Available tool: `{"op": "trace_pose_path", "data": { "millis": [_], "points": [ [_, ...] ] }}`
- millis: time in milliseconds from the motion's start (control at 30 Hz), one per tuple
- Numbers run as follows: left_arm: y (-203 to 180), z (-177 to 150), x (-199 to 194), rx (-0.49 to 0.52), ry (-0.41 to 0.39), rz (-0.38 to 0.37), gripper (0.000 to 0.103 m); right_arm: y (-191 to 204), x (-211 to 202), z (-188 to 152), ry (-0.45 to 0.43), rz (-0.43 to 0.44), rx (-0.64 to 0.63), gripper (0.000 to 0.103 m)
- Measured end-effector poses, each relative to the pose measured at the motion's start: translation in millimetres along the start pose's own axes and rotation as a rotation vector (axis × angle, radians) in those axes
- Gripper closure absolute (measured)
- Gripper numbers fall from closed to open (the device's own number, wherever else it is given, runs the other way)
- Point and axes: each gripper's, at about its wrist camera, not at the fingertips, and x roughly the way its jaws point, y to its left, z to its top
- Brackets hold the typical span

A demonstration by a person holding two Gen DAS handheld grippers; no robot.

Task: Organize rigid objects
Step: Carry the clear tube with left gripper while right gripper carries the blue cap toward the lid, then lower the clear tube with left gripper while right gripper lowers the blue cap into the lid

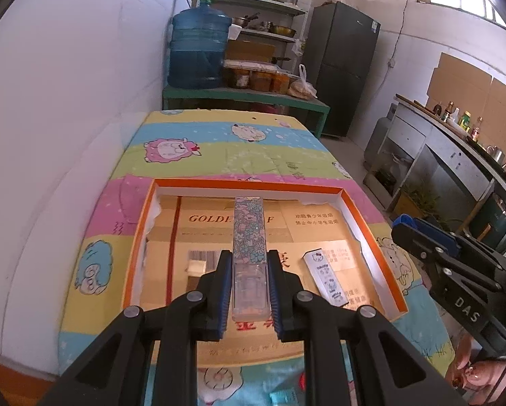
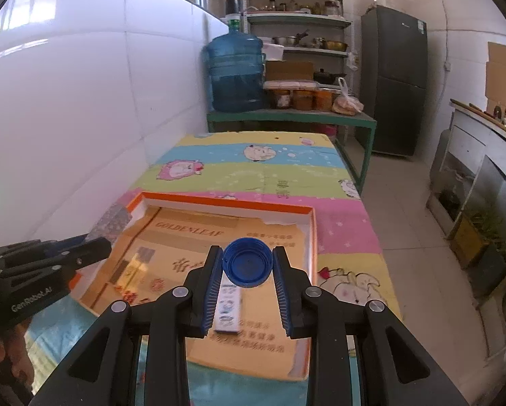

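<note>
Jaws clamp both loads — left gripper (image 1: 249, 287) a floral case (image 1: 248, 233), right gripper (image 2: 247, 282) a blue cap (image 2: 247, 262) — above the orange tray (image 1: 253, 184).

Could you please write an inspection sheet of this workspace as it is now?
Surface: table under a cartoon cloth.
Job's things: shallow orange box lined with printed cardboard; white cartoon-printed case lying inside; floral case; blue cap.
Clutter: small pale piece on the box floor.
Grippers: left gripper shut on the floral case; right gripper shut on the blue cap, both over the box.
Cables: a thin wire down the far wall.
Surroundings: water jug, shelves of jars, dark fridge, counter with bottles.
</note>
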Motion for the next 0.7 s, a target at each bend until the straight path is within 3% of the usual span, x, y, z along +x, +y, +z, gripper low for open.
{"op": "trace_pose_path", "data": {
  "millis": [433,700],
  "points": [
    [-3,21,44,0.003,0.04,-0.003,0.083,-21,51,15,0.052,-0.012,-0.016,0.072],
    [-1,25,68,0.0,0.076,0.025,0.083,-26,86,21,0.104,0.032,0.001,0.072]
  ]
}}
